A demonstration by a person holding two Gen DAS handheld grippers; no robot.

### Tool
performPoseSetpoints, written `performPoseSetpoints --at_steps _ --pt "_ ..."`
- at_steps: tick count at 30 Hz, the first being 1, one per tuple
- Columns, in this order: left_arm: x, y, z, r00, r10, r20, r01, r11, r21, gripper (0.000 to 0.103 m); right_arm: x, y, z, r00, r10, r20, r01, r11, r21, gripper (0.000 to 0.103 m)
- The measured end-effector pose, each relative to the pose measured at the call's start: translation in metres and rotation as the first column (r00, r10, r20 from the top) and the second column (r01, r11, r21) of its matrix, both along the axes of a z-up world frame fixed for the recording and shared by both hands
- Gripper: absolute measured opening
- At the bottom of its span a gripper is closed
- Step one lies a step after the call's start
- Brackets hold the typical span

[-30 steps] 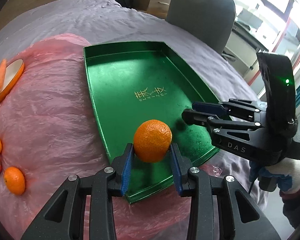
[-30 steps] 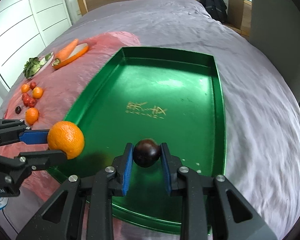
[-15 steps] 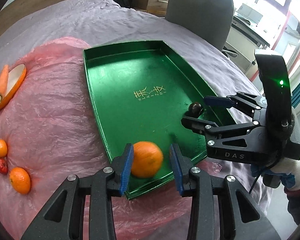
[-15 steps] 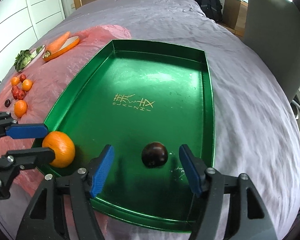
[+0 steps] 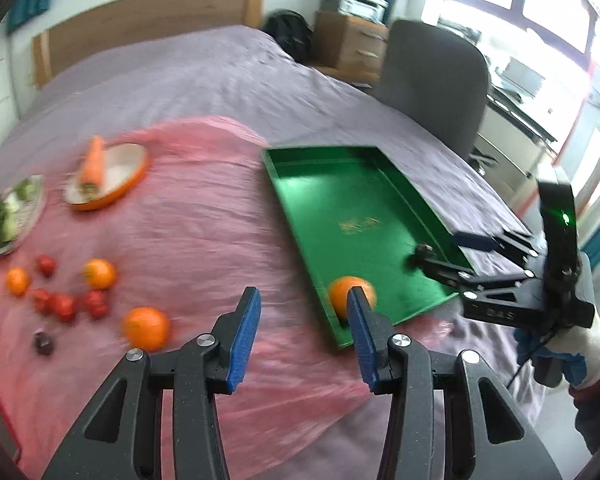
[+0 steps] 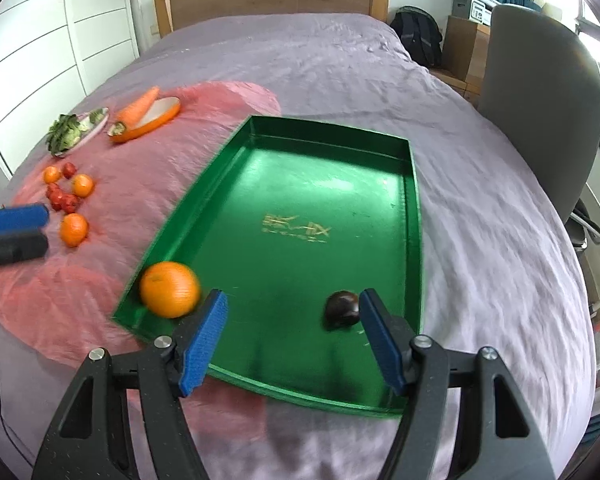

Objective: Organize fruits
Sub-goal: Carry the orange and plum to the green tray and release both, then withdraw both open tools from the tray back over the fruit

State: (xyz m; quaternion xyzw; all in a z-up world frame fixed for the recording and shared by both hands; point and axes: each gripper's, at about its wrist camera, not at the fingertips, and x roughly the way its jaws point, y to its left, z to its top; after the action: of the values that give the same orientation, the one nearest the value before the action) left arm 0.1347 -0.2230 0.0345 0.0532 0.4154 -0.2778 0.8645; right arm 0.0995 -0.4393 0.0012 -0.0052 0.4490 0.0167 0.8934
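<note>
Step in hand: we judge that both fruits are let go in the green tray [image 6: 414, 216], and we now go to the loose pile for more.
Left gripper [image 5: 302, 334]: its jaws have just been opening and stand apart with nothing between them; the orange [image 5: 348, 294] sits behind the right-hand finger, in the tray's near corner.
Right gripper [image 6: 294, 334]: spread wide and empty; the dark plum [image 6: 342, 308] lies on the tray floor just beside its right-hand finger.
Orange from the right wrist view [image 6: 170, 289]: blurred, against the tray's left wall; it may be rolling.
Remaining fruit: three small oranges [image 5: 146, 328], red fruits [image 5: 62, 306] and one dark one [image 5: 43, 342] on the pink sheet [image 5: 204, 232], well apart from the tray.
Doing it well: we lift clear of the tray rim, widen the left jaws before coming down over the nearest orange, and close gently round its middle.
Leave alone: the carrot dish [image 6: 148, 120] and the plate of greens [image 6: 76, 132].
</note>
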Motion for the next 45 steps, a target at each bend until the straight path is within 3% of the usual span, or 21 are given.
performPoseSetpoints --at_steps 6,17,20,33,45 --pt "-0.010 0.057 0.007 0.990 0.127 0.058 -0.128 0.992 0.020 0.039 -0.017 0.024 0.007 1.000 0.023 0.010 -0.023 0.999 0.028 0.103" --pt "-0.032 0.158 -0.002 0.950 0.308 0.048 -0.310 0.950 0.032 0.039 -0.031 0.088 0.014 0.991 0.128 0.028 -0.130 0.989 0.069 0.103" --pt "-0.036 0.183 -0.003 0.935 0.352 0.035 -0.353 0.935 0.024 0.049 -0.032 0.107 0.013 0.988 0.152 0.027 -0.153 0.985 0.081 0.103" --pt "-0.040 0.231 -0.022 0.895 0.443 0.055 -0.446 0.891 0.082 0.051 -0.027 0.171 0.011 0.976 0.216 0.031 -0.218 0.967 0.127 0.103" --pt "-0.026 0.253 -0.043 0.892 0.452 0.015 -0.452 0.889 0.081 0.051 -0.005 0.217 0.001 0.965 0.260 0.028 -0.262 0.958 0.114 0.103"
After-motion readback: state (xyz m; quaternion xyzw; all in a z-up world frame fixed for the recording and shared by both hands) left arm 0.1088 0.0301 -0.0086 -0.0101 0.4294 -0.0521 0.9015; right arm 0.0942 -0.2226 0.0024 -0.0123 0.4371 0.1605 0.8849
